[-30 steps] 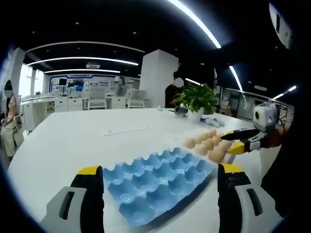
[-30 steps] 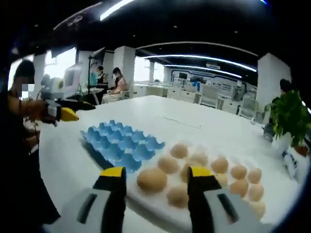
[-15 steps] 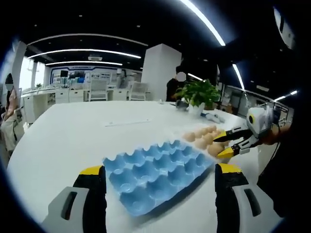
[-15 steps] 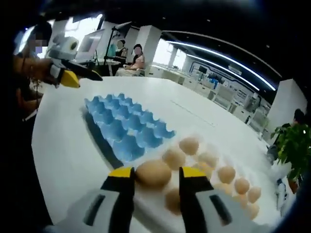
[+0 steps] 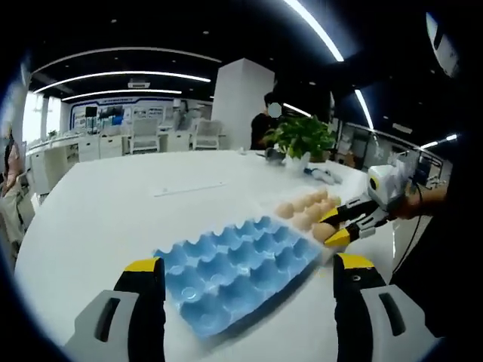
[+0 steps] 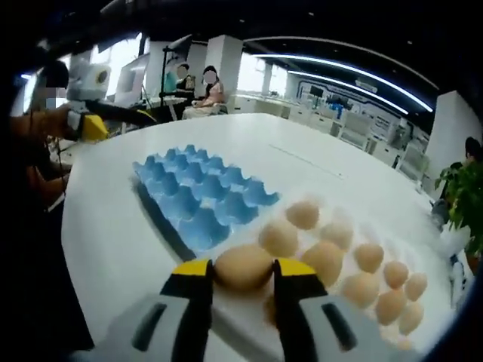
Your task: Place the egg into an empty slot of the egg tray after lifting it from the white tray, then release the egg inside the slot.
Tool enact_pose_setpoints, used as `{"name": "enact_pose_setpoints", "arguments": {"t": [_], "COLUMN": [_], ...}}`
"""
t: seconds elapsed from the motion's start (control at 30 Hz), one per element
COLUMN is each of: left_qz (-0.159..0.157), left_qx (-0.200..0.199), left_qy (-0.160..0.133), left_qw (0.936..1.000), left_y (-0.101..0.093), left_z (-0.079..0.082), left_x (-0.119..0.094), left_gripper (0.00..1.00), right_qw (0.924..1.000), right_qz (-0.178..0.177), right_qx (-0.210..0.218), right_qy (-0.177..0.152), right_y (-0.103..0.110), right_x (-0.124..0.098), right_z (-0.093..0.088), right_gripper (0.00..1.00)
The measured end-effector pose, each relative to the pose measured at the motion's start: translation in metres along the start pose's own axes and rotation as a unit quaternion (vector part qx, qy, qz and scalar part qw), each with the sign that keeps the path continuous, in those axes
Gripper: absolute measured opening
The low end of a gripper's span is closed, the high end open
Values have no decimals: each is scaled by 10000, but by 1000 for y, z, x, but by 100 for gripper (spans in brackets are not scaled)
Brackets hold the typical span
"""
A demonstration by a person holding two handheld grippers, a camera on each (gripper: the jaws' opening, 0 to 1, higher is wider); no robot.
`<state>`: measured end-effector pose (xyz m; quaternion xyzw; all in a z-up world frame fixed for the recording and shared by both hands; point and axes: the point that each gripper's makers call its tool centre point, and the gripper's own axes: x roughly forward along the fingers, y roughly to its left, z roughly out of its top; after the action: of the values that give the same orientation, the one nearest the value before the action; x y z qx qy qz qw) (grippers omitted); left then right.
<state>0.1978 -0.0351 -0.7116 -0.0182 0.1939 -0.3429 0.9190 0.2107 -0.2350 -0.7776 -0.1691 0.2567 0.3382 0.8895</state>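
A tan egg sits at the near corner of the white tray, and my right gripper is shut on it, both yellow-tipped jaws touching its sides. Whether it rests on the tray or is raised, I cannot tell. Several more eggs lie on that tray. The blue egg tray lies just left of it with all visible slots empty. In the left gripper view, my left gripper is held open above the near side of the blue egg tray. The right gripper pinches the egg there.
Both trays lie on a large white table. A potted plant stands at the table's far end beyond the eggs. A flat white strip lies mid-table. People sit at desks in the background. A person's hand holds the left gripper.
My right gripper's jaws have come together from wide apart onto the front egg. The left gripper stays open over the blue tray, with only slight camera drift.
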Motion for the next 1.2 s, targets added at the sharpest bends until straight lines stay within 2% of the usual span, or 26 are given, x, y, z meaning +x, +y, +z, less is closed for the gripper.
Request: {"name": "enact_pose_setpoints", "arguments": {"t": [0.07, 0.13, 0.27, 0.43, 0.5, 0.57, 0.63, 0.7, 0.77, 0.8, 0.87, 0.9, 0.93, 0.97, 1.0, 1.03, 1.07, 1.1, 1.13, 1.17, 1.2], "left_qz": [-25, -7, -90, -62, -61, -91, -101, -115, -122, -141, -173, -183, -192, -195, -198, -198, -192, -195, -191, -179, -174], "left_qx": [350, 458, 437, 405, 416, 394, 374, 396, 412, 418, 391, 377, 411, 427, 429, 425, 415, 415, 431, 443, 433], "left_qy": [204, 367, 322, 286, 265, 279, 252, 216, 231, 264, 261, 252, 270, 277, 271, 259, 247, 246, 253, 246, 221], "left_qw": [9992, 9983, 9985, 9988, 9988, 9988, 9989, 9989, 9988, 9987, 9987, 9988, 9986, 9985, 9985, 9986, 9986, 9986, 9986, 9986, 9987], "left_y": [-1, -1, -4, -1, 0, -1, -2, -2, -2, -3, -4, -4, -5, -5, -6, -5, -5, -5, -5, -4, -4], "left_z": [-5, -9, -7, -6, -6, -6, -5, -4, -4, -5, -5, -5, -5, -6, -5, -5, -5, -4, -4, -4, -4], "left_x": [-2, -3, -3, -2, -2, -1, -1, 0, 0, 0, 1, 1, 1, 2, 2, 2, 2, 1, 1, 1, 1], "left_gripper": [99, 99, 94, 94, 94, 92, 92, 92, 92, 91, 90, 90, 90, 90, 90, 91, 90, 90, 90, 91, 91], "right_qw": [10000, 9999, 9995, 9991, 9969, 9970, 9913, 9918, 9909, 9959, 9904, 9917, 9963, 9989, 9951, 9931, 9952, 9938, 9907, 9875, 9891], "right_qz": [41, 73, 118, 145, 154, 117, 205, 184, 232, 147, 292, 291, 303, 193, 411, 486, 364, 398, 446, 515, 496], "right_qx": [71, 71, 193, 397, 776, 762, 1302, 1262, 1327, 892, 1352, 1250, 757, 19, -712, -924, -791, -879, -1213, -1412, -1316], "right_qy": [57, 104, 199, 106, -47, 48, 23, -78, -10, 33, -21, 83, 268, 421, 556, 534, 456, 551, 432, 474, 439], "right_y": [-1, 0, 0, 1, 1, -3, -1, -6, -4, -7, -1, 0, -1, -3, 4, 9, 6, 7, 7, 9, 10], "right_x": [0, -1, -3, -6, -7, -6, -5, -7, -7, -6, -5, -4, -3, -3, 0, 0, -2, -3, -4, -5, -6], "right_z": [-1, -1, -1, 3, 8, 4, 3, 8, 7, 5, 7, 6, 3, -1, -4, -4, 2, 0, 4, 2, 2], "right_gripper": [32, 32, 31, 31, 31, 31, 31, 31, 31, 31, 31, 31, 32, 32, 32, 32, 32, 31, 31, 31, 31]}}
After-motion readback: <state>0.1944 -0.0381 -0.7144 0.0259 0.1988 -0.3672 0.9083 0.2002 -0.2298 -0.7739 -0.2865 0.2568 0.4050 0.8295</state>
